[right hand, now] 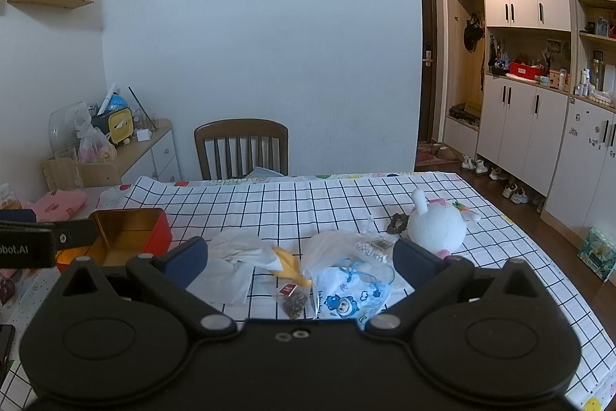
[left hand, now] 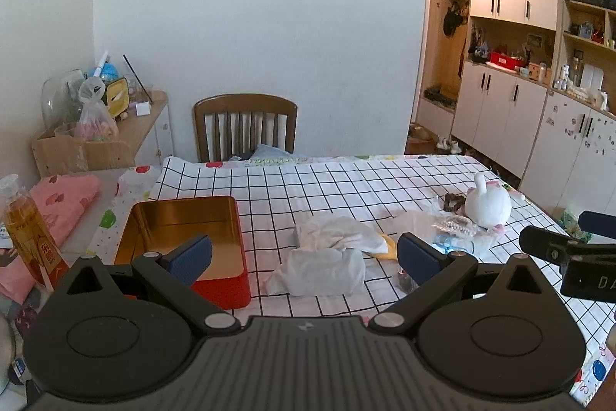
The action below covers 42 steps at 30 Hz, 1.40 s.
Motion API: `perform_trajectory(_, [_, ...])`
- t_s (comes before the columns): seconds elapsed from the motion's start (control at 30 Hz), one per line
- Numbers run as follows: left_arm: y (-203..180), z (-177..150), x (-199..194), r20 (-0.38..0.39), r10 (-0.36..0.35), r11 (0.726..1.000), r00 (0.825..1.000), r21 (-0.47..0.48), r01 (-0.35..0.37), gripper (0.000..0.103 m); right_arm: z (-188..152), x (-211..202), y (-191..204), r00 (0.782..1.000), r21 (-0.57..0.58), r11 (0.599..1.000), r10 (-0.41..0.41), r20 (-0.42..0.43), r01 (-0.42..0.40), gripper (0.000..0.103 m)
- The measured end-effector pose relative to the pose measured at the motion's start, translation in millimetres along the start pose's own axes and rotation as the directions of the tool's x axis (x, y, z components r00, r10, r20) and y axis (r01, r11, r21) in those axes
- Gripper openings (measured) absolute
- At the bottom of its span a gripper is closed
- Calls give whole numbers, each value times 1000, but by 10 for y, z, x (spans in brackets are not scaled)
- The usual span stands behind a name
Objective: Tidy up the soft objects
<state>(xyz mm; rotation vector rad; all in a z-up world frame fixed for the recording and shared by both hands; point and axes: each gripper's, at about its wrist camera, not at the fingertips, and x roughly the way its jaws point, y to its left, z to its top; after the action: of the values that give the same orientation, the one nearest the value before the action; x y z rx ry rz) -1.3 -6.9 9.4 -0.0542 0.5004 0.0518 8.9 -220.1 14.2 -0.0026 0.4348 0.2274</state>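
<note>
An open red tin [left hand: 184, 241] with a gold inside stands on the checked tablecloth at the left; it also shows in the right wrist view [right hand: 127, 237]. White crumpled cloths [left hand: 327, 257] lie beside it, over a yellow item [right hand: 288, 266]. A white plush toy [right hand: 435, 224] lies at the right, a brown scrunchie [right hand: 398, 223] next to it. A blue-printed child's mask [right hand: 348, 295], a bag of beads [right hand: 371, 251] and a tea sachet [right hand: 292, 299] lie near the front. My left gripper [left hand: 304, 259] is open above the cloths. My right gripper [right hand: 300, 262] is open above the mask and bags.
A wooden chair [right hand: 240, 149] stands at the table's far side. A bottle of amber liquid [left hand: 29, 234] and pink cloth [left hand: 63, 203] are at the left. Cabinets [right hand: 519, 110] line the right wall, shoes on the floor beneath.
</note>
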Motion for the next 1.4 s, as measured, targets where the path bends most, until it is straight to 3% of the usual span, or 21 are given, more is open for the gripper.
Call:
perform_trajectory(0.63, [-59,80,220,-19,-37,999,999,-29,36,103,-29,138,-185,1000,-13,1000,8,-20,-8,103])
perform_trajectory(1.1, [-248,149,455,-32,-11,998,999,-56,9,103,45,382,-368,987,-58,986,156,-41,-158,102])
perform_trajectory(1.4, [-326,13,676,-116,-11,998,993,-59,4,103,6,584,-511,974,-51,976,209,-92,-214,102])
